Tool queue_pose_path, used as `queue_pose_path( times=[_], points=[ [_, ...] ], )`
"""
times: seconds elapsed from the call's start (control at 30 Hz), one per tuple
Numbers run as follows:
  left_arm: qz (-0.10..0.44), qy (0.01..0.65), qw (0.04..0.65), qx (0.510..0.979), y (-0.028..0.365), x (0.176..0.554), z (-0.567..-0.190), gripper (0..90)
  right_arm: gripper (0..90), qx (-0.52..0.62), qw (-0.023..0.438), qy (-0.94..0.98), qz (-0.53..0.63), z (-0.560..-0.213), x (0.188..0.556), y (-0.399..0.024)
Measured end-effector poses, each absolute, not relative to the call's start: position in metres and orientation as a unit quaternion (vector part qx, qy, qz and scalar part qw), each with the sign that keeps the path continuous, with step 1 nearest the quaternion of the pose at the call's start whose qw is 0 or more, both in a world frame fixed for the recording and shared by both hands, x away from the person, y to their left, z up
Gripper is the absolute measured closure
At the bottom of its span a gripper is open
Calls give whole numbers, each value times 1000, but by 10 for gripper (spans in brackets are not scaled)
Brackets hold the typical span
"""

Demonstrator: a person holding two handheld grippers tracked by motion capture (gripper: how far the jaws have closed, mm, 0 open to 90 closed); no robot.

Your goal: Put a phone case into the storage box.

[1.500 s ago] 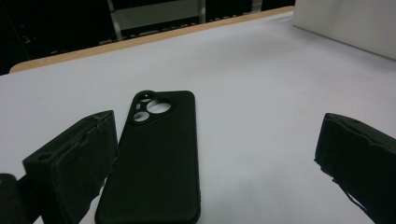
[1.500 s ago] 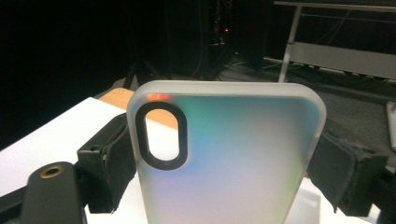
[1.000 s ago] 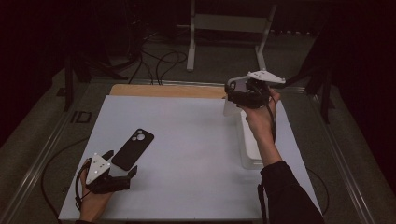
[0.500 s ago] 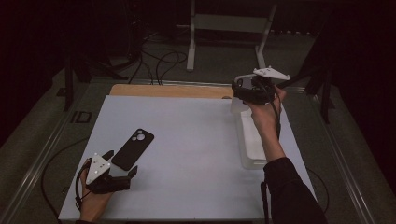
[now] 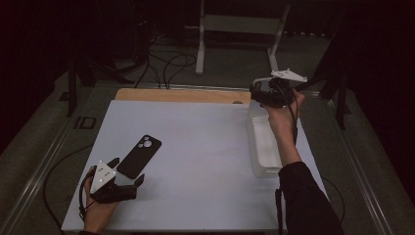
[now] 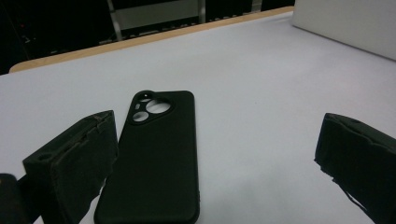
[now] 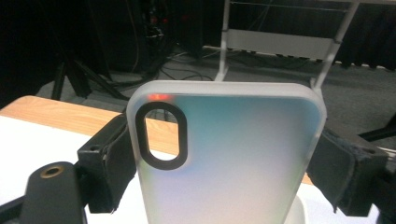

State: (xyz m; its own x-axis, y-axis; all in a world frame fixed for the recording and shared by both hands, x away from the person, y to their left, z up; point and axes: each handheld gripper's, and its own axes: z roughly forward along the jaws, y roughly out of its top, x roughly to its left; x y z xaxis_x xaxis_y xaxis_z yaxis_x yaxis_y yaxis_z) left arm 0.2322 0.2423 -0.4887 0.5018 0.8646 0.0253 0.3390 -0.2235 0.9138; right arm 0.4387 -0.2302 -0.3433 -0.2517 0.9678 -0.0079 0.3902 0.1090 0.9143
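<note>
**Frosted case gripped by its edges, black case lying loose by the open jaws**

Frosted plastic is what you are carrying in the high view: your right gripper [image 5: 262, 94] is hovering over the far right corner of the table [image 5: 205, 147], above the far end of the clear bin [image 5: 264, 147]. Your left gripper [image 5: 125, 171] is resting near the near left corner, with the black phone case [image 5: 139, 155] lying flat at its tips. If you are swinging the right hand fast, the held case could be knocking the bin's rim.

From the left gripper view, the jaws are standing released and wide, and the black phone case [image 6: 156, 154] is sitting just beside one pad [image 6: 74, 168], well apart from the other. Closing now, I judge, you are risking pushing it sideways rather than pinching it.

From the right gripper view, the jaws are clamping the translucent phone case [image 7: 229, 154] across its two long edges, upright. That shell looks slick and thin, so it could be pivoting or slipping out under a loose squeeze.
</note>
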Motion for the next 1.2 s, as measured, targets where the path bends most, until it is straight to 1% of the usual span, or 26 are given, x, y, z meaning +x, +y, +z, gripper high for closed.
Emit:
queue_pose_path(
  times=[0.7, 1.2],
  points=[
    [280, 412, 466, 731, 242, 232, -489, 1, 166, 543, 345, 653, 400, -356, 451, -252],
    [281, 412, 469, 729, 242, 232, -488, 1, 166, 554, 335, 657, 386, -372, 461, -251]
  ],
)
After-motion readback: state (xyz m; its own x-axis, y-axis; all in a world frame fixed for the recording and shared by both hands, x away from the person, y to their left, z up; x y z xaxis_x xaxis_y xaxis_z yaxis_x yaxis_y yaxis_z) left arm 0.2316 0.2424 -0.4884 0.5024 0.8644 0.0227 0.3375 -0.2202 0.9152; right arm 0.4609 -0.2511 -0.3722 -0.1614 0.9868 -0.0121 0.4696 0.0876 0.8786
